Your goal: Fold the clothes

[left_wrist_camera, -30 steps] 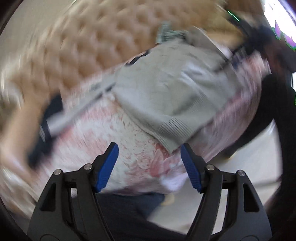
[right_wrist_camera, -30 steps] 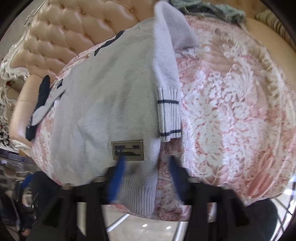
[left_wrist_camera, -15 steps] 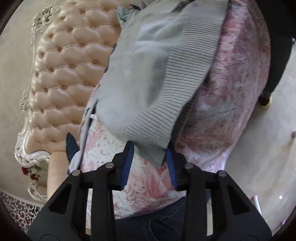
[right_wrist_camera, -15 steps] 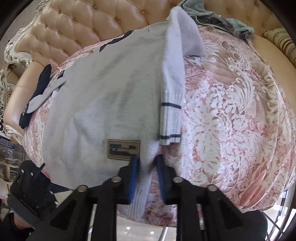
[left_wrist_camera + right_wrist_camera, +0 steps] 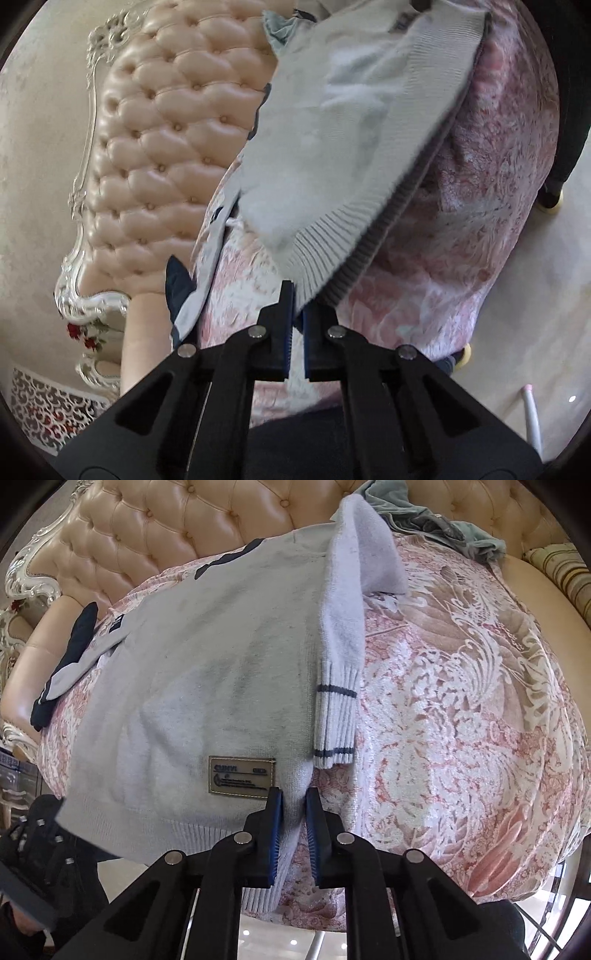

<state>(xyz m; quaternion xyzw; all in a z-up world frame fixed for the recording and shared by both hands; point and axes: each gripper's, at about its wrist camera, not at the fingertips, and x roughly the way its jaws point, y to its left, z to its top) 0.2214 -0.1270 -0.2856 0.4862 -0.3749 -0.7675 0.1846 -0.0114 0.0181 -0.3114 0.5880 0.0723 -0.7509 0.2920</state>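
Observation:
A light grey knit sweater [image 5: 221,664] lies flat on the pink patterned sofa cover [image 5: 461,720], one sleeve [image 5: 343,627] folded down over its body and a tan label patch [image 5: 242,775] near the hem. My right gripper [image 5: 294,794] grips the ribbed hem just right of that patch; its jaws are still closing, with the knit pinched between the blue pads. In the left wrist view the sweater [image 5: 351,129] stretches away from me, and my left gripper [image 5: 298,295] is shut on its other ribbed hem corner, which is lifted slightly off the cover [image 5: 480,221].
A tufted beige sofa back [image 5: 155,147] with a carved silver frame rises behind. A grey-green garment [image 5: 436,520] lies crumpled at the back right. A dark navy and grey garment [image 5: 70,657] hangs over the left armrest. A person's dark trouser leg [image 5: 569,129] stands on the floor beside the sofa.
Both grippers went from wide open to closed on the sweater's hem. The left one swung in toward the corner and rolled; the right one stayed in place.

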